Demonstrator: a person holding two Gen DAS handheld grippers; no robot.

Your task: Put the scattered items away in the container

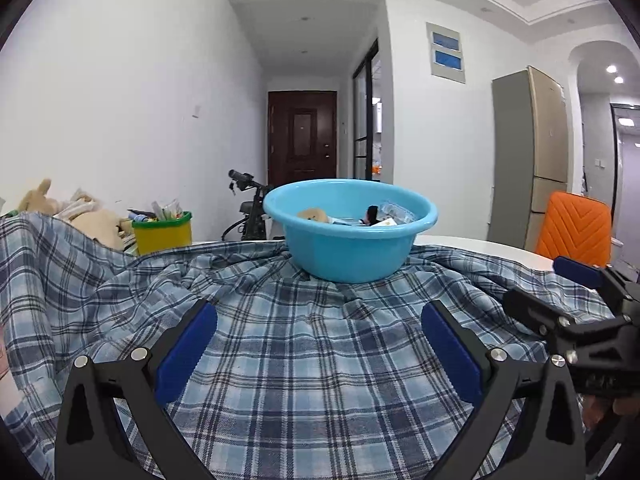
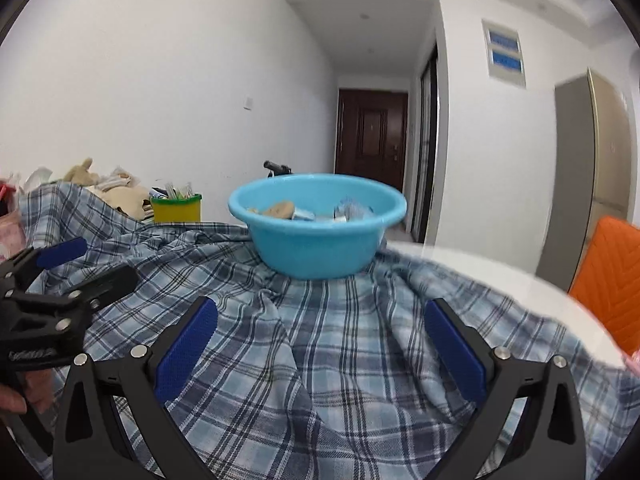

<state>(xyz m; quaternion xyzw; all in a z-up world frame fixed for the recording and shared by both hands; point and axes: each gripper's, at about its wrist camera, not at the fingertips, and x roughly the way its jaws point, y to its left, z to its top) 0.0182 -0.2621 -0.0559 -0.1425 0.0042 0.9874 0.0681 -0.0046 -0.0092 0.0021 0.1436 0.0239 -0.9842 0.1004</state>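
A light blue plastic basin (image 1: 348, 248) stands on a blue plaid cloth (image 1: 280, 360) ahead of both grippers; it also shows in the right wrist view (image 2: 316, 248). Several small items lie inside it, among them a tan plush piece (image 1: 314, 215) and clear packets (image 1: 394, 212). My left gripper (image 1: 320, 344) is open and empty, low over the cloth, short of the basin. My right gripper (image 2: 322, 344) is open and empty too, at about the same distance. Each gripper shows at the edge of the other's view, the right one (image 1: 560, 300) and the left one (image 2: 76, 268).
A yellow tub with a green rim (image 1: 162, 234), filled with small things, stands at the back left beside beige plush toys (image 1: 96, 220). The white table's edge (image 2: 500, 280) curves at the right. An orange chair (image 1: 574, 228) stands beyond it.
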